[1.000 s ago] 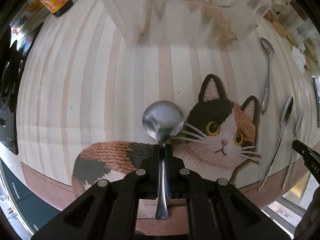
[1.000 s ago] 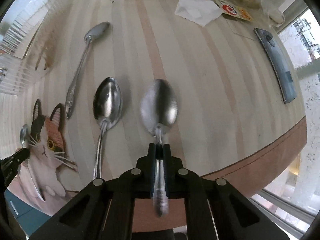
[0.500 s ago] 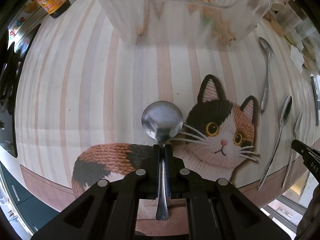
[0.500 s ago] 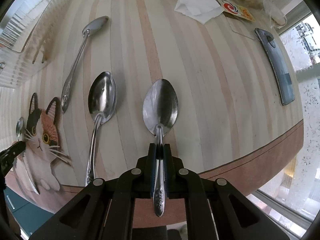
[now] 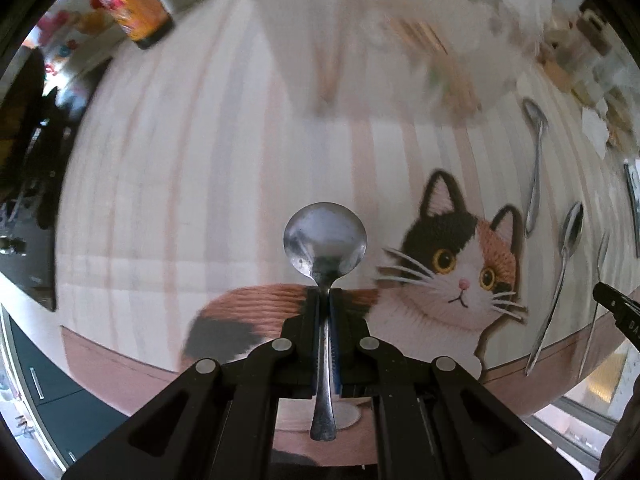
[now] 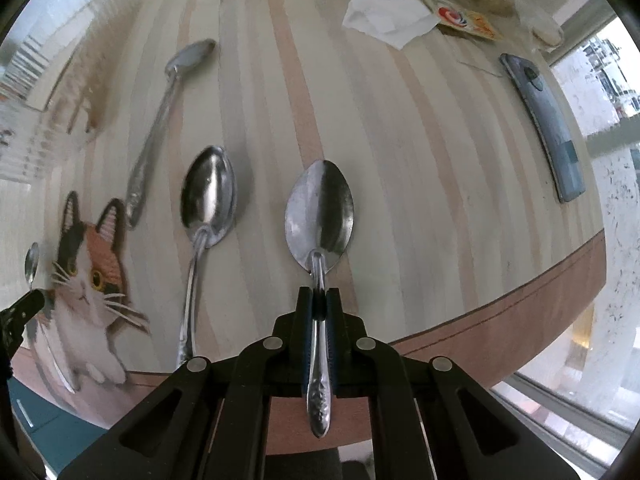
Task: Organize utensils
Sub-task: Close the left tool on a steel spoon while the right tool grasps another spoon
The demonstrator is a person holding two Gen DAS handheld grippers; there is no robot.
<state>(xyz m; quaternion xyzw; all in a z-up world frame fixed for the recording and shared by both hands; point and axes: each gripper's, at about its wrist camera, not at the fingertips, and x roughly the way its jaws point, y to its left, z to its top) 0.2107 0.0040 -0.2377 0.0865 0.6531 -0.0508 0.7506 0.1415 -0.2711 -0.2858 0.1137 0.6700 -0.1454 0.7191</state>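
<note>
My left gripper [image 5: 325, 294] is shut on the handle of a round-bowled steel spoon [image 5: 325, 238], held above the cat-shaped mat [image 5: 452, 264]. A clear plastic utensil bin [image 5: 360, 40] holding chopsticks stands at the far side of the table, blurred. My right gripper [image 6: 319, 292] is shut on an oval steel spoon [image 6: 320, 216] above the striped table. Two more spoons lie on the table left of it: a large one [image 6: 208, 200] and a slim one [image 6: 168, 92]. They also show in the left wrist view, the large one [image 5: 570, 236] and the slim one [image 5: 536, 148].
A sauce bottle [image 5: 138, 8] stands at the far left. A phone [image 6: 548, 128], a crumpled tissue [image 6: 388, 16] and food packets lie at the far right. The table's front edge [image 6: 520, 300] runs just below both grippers. The left gripper's tip [image 6: 22, 312] shows in the right wrist view.
The left gripper has swung left and tilted with its spoon, blurring the bin. The right gripper has shifted slightly with its spoon still held.
</note>
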